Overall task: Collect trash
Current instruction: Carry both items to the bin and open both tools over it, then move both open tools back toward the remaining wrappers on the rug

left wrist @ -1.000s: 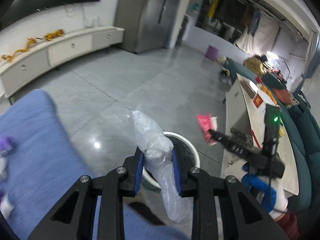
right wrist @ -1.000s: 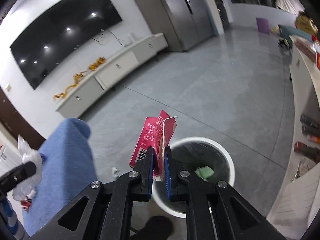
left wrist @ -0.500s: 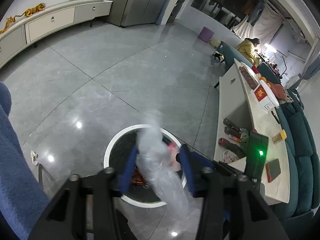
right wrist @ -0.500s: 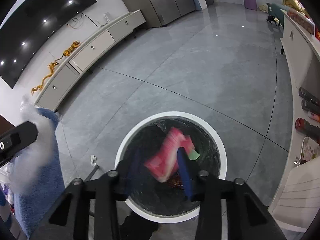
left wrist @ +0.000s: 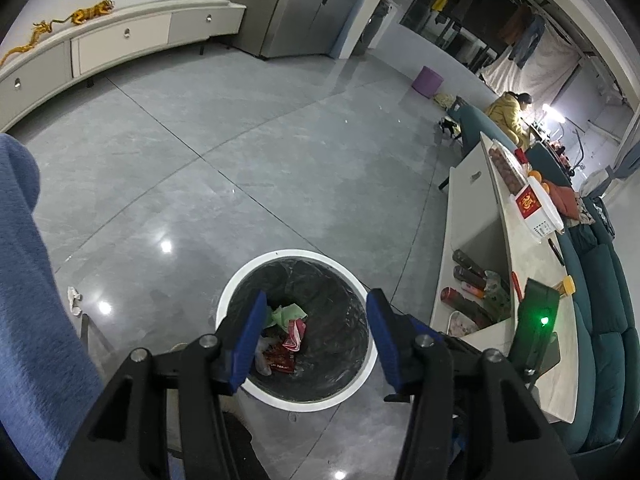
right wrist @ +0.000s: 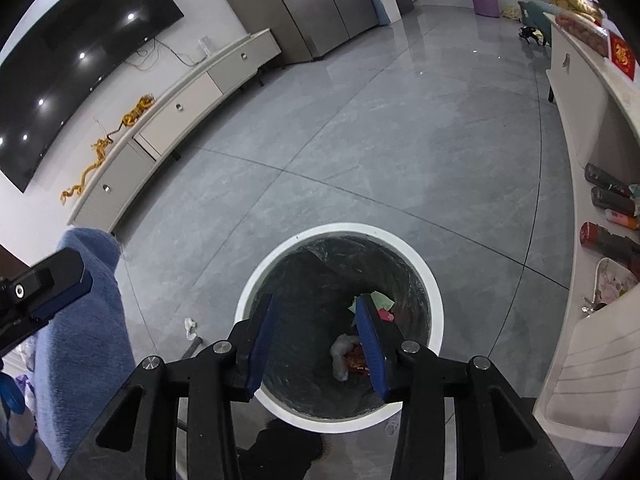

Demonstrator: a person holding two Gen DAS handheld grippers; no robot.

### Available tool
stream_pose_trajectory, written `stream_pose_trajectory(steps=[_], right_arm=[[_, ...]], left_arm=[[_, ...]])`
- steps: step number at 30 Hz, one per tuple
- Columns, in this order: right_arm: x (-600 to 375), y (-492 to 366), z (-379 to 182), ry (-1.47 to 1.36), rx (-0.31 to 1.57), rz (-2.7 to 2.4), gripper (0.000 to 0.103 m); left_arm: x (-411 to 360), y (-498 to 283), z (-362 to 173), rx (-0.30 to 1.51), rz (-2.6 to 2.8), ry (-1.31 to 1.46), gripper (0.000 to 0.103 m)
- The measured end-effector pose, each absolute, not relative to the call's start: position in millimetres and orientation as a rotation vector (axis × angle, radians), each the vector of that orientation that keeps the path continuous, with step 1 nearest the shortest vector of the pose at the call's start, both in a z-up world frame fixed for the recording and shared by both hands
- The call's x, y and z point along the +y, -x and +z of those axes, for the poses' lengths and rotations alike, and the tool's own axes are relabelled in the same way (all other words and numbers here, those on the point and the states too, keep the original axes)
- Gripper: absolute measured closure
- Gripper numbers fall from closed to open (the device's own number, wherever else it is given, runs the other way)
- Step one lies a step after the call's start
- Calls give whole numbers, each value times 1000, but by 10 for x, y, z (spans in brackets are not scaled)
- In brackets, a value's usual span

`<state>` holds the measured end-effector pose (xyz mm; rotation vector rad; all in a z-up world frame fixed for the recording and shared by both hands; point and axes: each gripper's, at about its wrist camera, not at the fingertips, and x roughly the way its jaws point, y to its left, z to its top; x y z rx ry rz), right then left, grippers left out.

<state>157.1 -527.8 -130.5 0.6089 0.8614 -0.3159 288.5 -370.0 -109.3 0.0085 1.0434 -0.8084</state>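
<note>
We hold our left gripper [left wrist: 316,338] and right gripper [right wrist: 316,340] above the white-rimmed trash bin [left wrist: 240,280], jaws wide and empty. Inside lie a red wrapper [left wrist: 294,334], clear plastic [right wrist: 342,354] and green paper [left wrist: 290,313]. Beyond stretches grey tile floor [left wrist: 260,140].

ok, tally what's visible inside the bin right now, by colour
In the trash bin:
green paper: 1
red and pink wrappers: at least 2, overlapping, exact count unclear
clear plastic wrap: 1
Total: at least 4
left gripper and right gripper open, empty.
</note>
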Motion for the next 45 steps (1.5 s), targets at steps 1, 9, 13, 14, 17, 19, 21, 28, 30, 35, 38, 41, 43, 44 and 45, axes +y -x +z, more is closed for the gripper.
stream_pose_trajectory(steps=[1, 9, 13, 14, 17, 19, 21, 28, 30, 35, 38, 41, 43, 44, 45], right_arm=[[-5264, -1555, -1260, -608, 853, -317, 63], [-5043, -1400, -789, -575, 778, -313, 60], [-4887, -1332, -519, -546, 739, -294, 59], [-4838, -1315, -441, -538, 727, -288, 59], [-4689, -1275, -236, -512, 695, -266, 58], [-4585, -1258, -104, -495, 677, -248, 58], [-4469, -1230, 27, -476, 657, -232, 58], [-4082, -1103, 466, -411, 586, -170, 57], [-3971, -1050, 576, -396, 567, -154, 57], [-3692, -900, 866, -349, 517, -113, 55], [-3490, -800, 1058, -316, 480, -83, 54], [-3316, -714, 1223, -291, 451, -54, 53], [-3169, -657, 1348, -267, 428, -29, 53], [-3088, -626, 1412, -253, 416, -15, 53], [-3046, -611, 1448, -243, 408, -5, 52]], left_arm=[[-3661, -2868, -1059, 1035, -807, -6, 53], [-3175, -2597, -568, 887, -760, 74, 53], [-2907, -2464, -325, 823, -739, 109, 53], [-2833, -2430, -265, 812, -736, 105, 53], [-2621, -2351, -131, 795, -716, 98, 53], [-2471, -2291, -61, 778, -704, 101, 53], [-2305, -2220, 7, 764, -688, 94, 53], [-1705, -1908, 307, 686, -628, 74, 53], [-1526, -1835, 393, 662, -611, 81, 53], [-1024, -1631, 661, 590, -539, 105, 53], [-785, -1516, 789, 559, -501, 115, 53], [-482, -1359, 918, 523, -459, 131, 53], [-334, -1276, 985, 505, -440, 139, 53], [-238, -1217, 1022, 493, -426, 144, 53], [-169, -1172, 1058, 483, -416, 147, 53]])
